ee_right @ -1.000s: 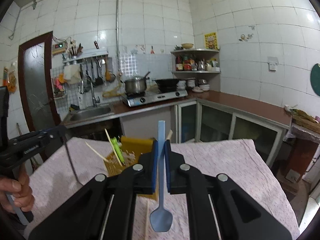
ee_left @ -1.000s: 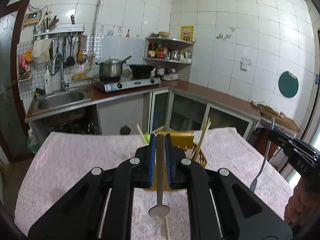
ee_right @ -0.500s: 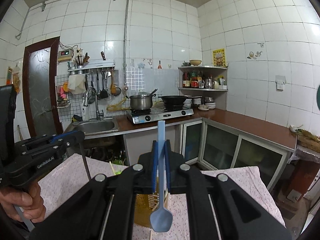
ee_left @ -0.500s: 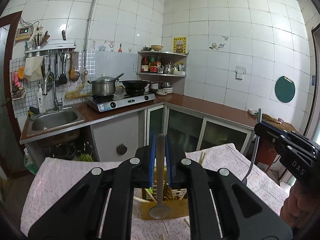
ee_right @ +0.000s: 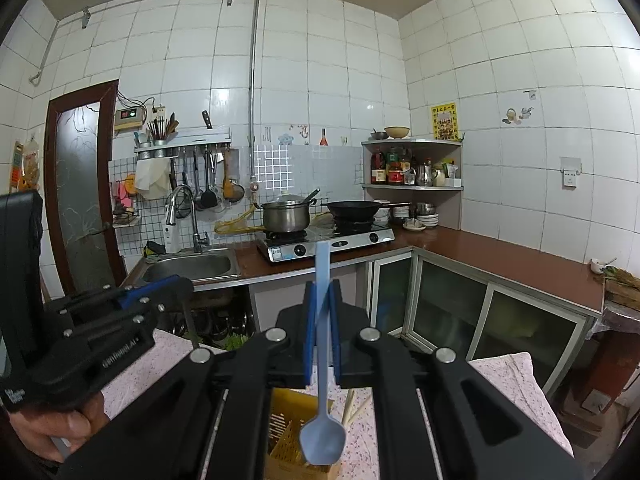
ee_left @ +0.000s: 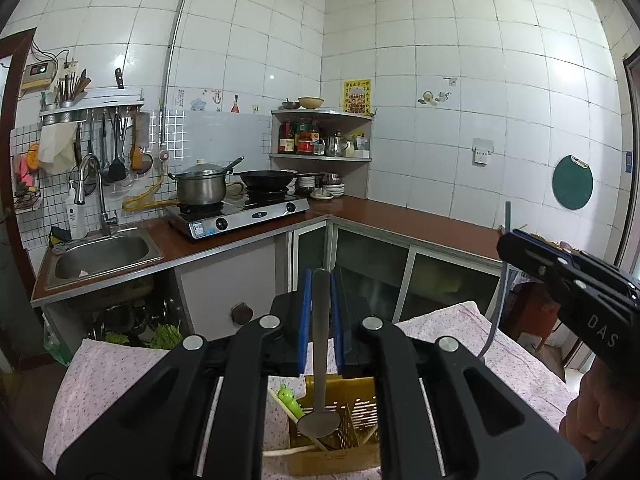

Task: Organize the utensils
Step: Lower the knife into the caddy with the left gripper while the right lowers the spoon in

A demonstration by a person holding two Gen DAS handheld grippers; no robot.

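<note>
My left gripper is shut on a metal spoon, handle up between the blue pads, bowl hanging down over the yellow slotted utensil basket. The basket holds chopsticks and a green-handled utensil. My right gripper is shut on a pale blue plastic spoon, bowl down above the same basket. Each gripper shows in the other's view: the right gripper at the right edge, the left gripper at the left edge, both held by hands.
The basket stands on a table with a pink flowered cloth. Loose chopsticks lie beside it. Beyond are a brown L-shaped counter, a steel sink, a gas stove with pot and wok, and a corner shelf of bottles.
Both grippers have risen and moved forward with their spoons; the basket has slid from the middle of each view to the bottom, under the hanging spoon bowls. The grips are unchanged.
</note>
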